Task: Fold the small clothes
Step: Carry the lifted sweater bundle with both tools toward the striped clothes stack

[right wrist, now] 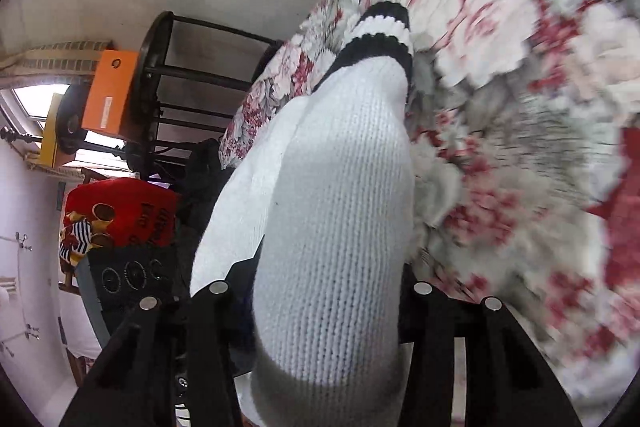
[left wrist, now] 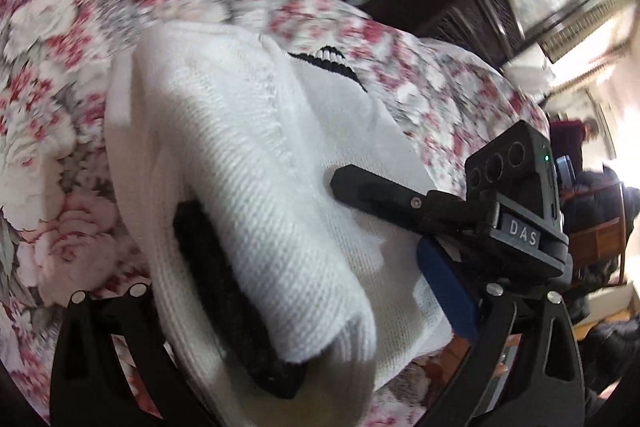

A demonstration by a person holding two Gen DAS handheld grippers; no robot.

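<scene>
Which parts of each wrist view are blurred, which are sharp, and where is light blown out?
Left wrist view: the floral bedspread smears with motion blur, the white knit sweater keeps some weave detail, and the window area at the right edge is blown out. Right wrist view: the bedspread is streaked, while the sweater's ribbing and striped cuff stay crisp.

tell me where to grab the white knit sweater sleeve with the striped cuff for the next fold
Probably at the black-and-white cuff, the free end of the white sweater sleeve lying stretched out on the floral bedspread. Come from beyond the cuff tip, jaws flat to the bed, pinching across its width; the ribbed band is thicker and firmer than the loose knit.
</scene>
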